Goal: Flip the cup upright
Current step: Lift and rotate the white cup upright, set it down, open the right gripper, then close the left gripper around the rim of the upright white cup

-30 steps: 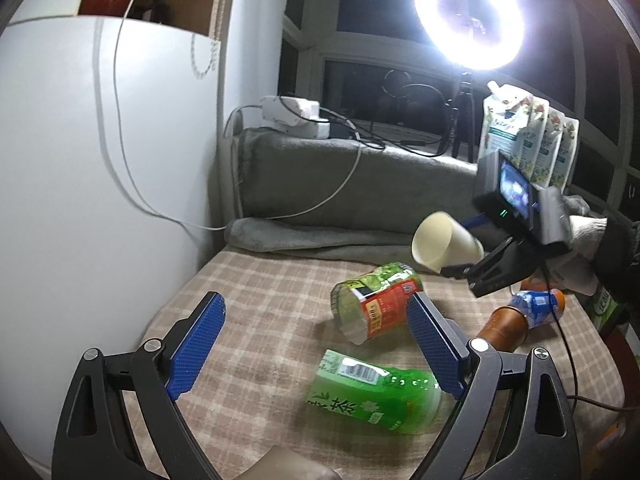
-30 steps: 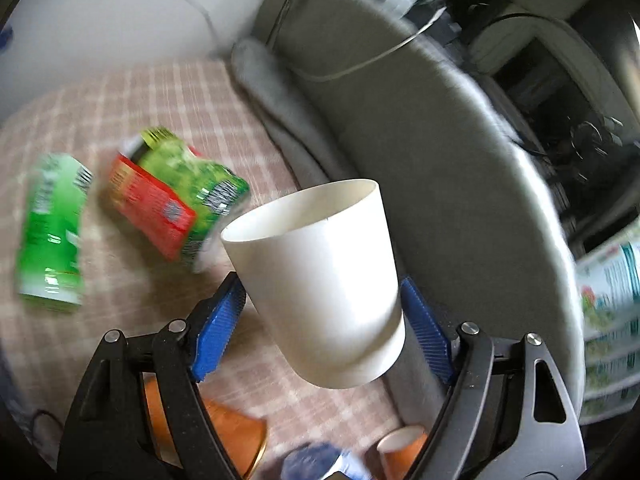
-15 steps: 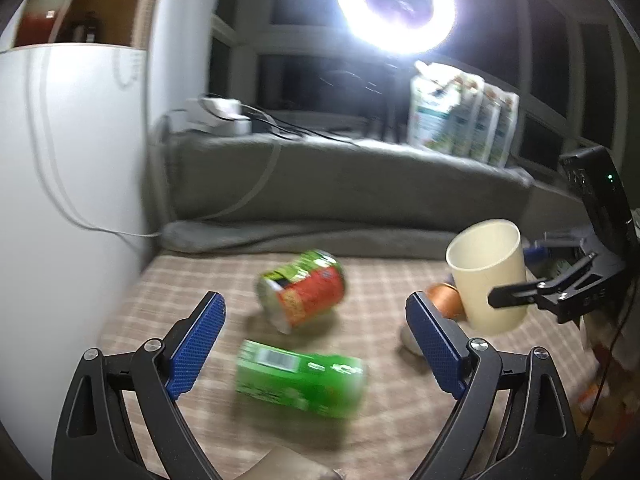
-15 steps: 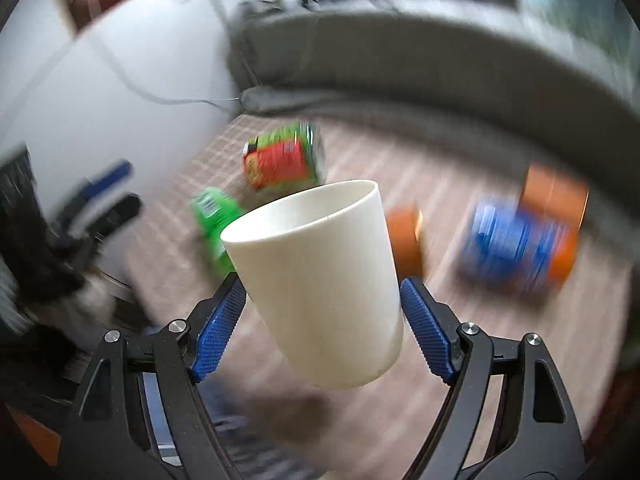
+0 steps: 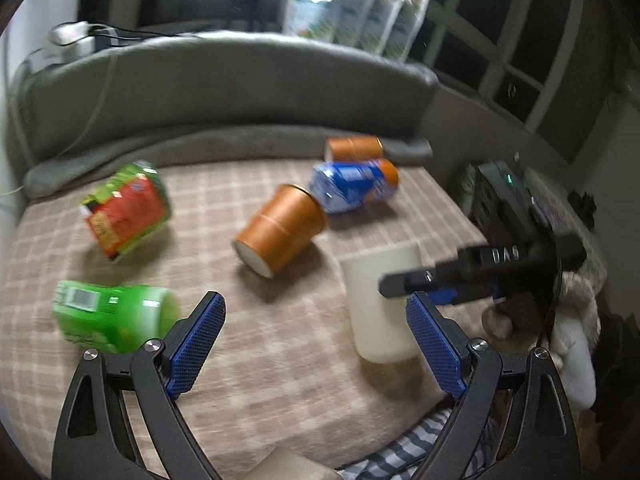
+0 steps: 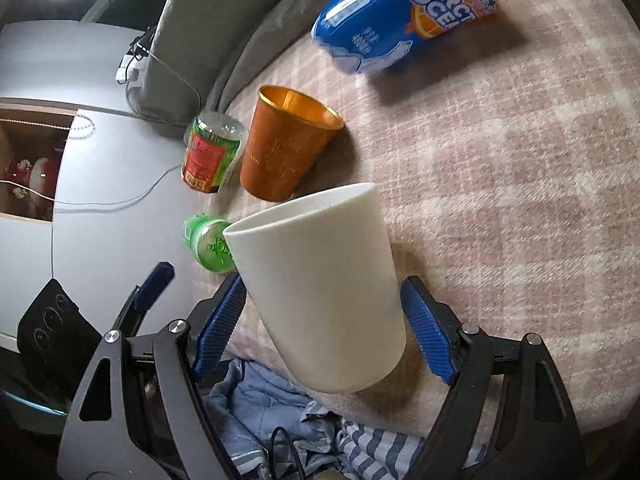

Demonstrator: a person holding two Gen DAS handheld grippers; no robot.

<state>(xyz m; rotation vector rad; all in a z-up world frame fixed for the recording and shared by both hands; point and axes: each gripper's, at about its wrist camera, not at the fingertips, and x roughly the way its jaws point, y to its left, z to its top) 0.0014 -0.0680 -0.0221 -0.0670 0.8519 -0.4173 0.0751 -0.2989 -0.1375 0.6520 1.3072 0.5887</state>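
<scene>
The white cup [image 5: 378, 300] stands upright with its mouth up on the checked cloth [image 5: 280, 360] near the front right edge. My right gripper [image 6: 324, 332] is shut on the cup [image 6: 320, 304], its blue pads pressing both sides; it also shows in the left wrist view [image 5: 420, 280], coming in from the right. My left gripper [image 5: 316, 344] is open and empty, hovering low over the cloth just left of the cup.
An orange cup [image 5: 280, 228] lies on its side mid-cloth. A blue-orange can [image 5: 354, 186], another orange cup [image 5: 352, 148], a red-green can [image 5: 126, 212] and a green bottle [image 5: 112, 316] lie around it. A grey cushion [image 5: 224, 80] bounds the back.
My right gripper has brought the cup down from mid-air, tilted, to upright at the cloth. My left gripper's view has swung right and down.
</scene>
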